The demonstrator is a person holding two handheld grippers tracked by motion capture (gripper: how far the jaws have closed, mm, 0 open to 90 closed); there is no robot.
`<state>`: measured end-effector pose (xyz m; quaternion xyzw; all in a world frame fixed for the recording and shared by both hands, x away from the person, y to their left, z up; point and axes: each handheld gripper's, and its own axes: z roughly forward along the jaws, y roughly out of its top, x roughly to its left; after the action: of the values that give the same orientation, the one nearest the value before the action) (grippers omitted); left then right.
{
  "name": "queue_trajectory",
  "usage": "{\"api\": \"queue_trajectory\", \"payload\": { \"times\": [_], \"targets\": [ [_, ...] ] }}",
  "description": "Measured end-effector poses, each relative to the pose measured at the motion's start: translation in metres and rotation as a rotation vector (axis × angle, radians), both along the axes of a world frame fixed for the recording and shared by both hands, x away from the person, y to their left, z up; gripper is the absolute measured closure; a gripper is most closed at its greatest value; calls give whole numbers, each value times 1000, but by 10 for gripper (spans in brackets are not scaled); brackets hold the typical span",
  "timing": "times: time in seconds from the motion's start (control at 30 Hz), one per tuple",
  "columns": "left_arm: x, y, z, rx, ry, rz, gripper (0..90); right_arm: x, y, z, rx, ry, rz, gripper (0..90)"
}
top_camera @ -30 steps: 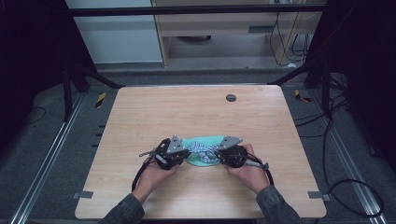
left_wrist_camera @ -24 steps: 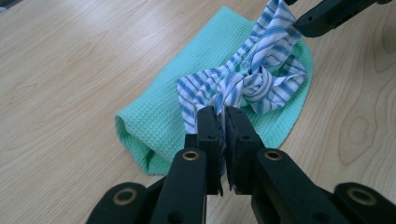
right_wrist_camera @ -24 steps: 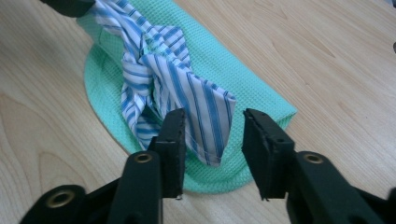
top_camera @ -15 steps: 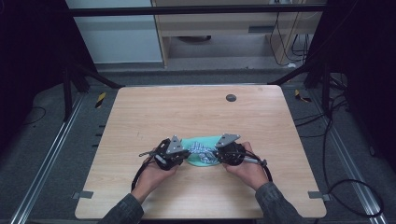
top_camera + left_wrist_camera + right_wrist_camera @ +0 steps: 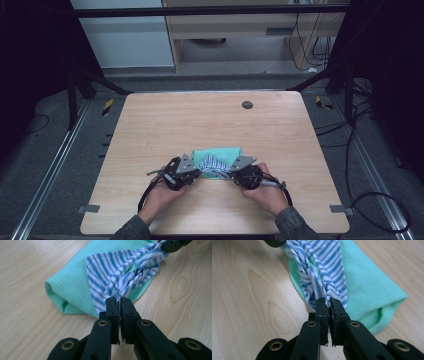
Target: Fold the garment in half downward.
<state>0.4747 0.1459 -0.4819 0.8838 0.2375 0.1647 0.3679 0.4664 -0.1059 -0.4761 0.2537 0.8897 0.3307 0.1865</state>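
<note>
My left gripper (image 5: pixel 117 301) and right gripper (image 5: pixel 327 302) each pinch a bunched end of the striped cloth (image 5: pixel 120 270); the right jaws have just been closing on it. It lies over the green cloth (image 5: pixel 71 287) near the table's (image 5: pixel 200 120) front edge, hiding part of the green one.

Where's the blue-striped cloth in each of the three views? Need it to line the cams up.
High view: striped cloth lies low of centre, between the two grippers, on the green cloth.
Left gripper view: upper middle, pinched in the left gripper, stretching to the upper right.
Right gripper view: top centre, pinched in the right gripper.
Shared landmark: the green waffle cloth under it.
</note>
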Motion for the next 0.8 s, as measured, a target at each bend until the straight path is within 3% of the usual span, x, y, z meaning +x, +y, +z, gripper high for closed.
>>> {"api": "queue_trajectory", "payload": {
  "times": [0.27, 0.5, 0.57, 0.8],
  "targets": [
    [-12, 4, -8, 23, -1, -10, 862, -13, 4, -7, -25, 12, 39, 863],
    [-17, 15, -1, -32, -7, 17, 807, -16, 6, -9, -43, 13, 57, 862],
    [-17, 23, 7, -79, -19, 46, 794, -17, 6, -9, -42, 19, 64, 861],
    [-8, 20, 9, -100, -22, 77, 763, -16, 5, -10, -56, 20, 95, 855]
  ]
}}
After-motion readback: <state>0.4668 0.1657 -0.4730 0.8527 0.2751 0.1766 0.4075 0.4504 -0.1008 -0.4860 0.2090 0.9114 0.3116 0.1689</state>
